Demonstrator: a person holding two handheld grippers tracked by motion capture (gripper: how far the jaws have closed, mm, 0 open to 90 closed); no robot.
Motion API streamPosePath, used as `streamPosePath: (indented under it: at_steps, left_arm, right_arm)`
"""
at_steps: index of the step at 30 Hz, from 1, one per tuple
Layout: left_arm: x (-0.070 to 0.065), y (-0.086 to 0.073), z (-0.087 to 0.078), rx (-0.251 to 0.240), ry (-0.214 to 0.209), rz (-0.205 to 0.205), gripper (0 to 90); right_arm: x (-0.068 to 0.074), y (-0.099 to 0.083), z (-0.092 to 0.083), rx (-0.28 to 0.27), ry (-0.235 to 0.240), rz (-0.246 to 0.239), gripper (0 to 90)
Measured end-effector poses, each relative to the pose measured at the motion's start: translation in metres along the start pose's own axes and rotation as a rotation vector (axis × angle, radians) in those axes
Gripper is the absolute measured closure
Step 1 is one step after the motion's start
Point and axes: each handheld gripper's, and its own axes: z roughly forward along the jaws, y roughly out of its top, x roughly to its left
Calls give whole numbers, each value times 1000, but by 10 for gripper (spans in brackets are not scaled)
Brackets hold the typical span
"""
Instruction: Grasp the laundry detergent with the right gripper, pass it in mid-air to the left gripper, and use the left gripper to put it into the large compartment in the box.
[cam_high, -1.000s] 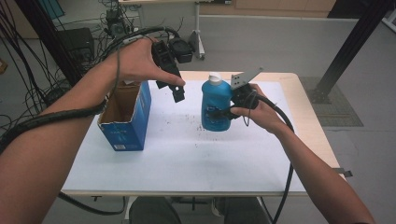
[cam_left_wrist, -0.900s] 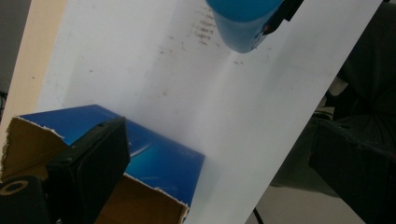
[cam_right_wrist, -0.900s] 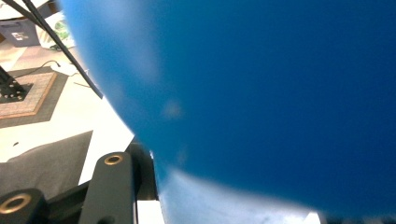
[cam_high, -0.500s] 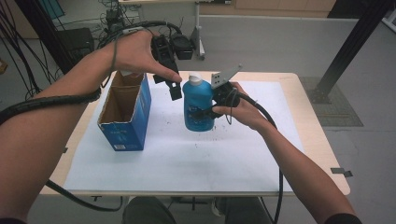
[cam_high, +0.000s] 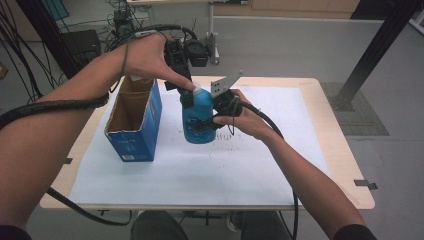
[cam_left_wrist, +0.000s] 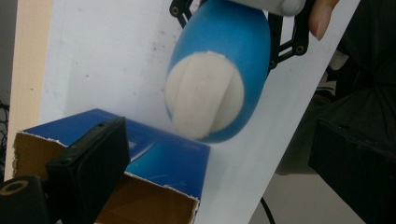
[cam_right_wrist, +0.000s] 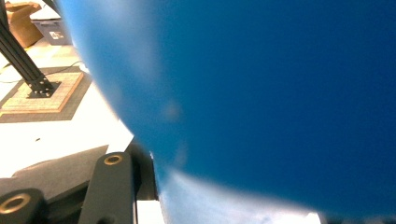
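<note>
Blue and round, the bottle (cam_high: 198, 117) with its white cap (cam_left_wrist: 205, 95) is held up over the white sheet on the table (cam_high: 320, 95), just beside the open blue cardboard box (cam_high: 134, 120). The right gripper (cam_high: 202, 122) pinches the bottle's sides tight between its two black jaws. The left gripper (cam_high: 186, 92) hangs right above the cap, and its jaws stand wide apart with nothing between them.

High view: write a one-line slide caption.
Right gripper clamps a blue bottle beside an open blue box.
</note>
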Motion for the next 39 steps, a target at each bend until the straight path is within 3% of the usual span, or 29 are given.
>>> streamPosePath:
  at_steps: [13,39]
  left_arm:
    - [-4,4,8,29,-16,30,55]
    - [-3,6,22,35,-54,45,54]
  right_arm:
    - [6,7,9,-21,20,-33,435]
    - [12,19,12,-50,44,-55,435]
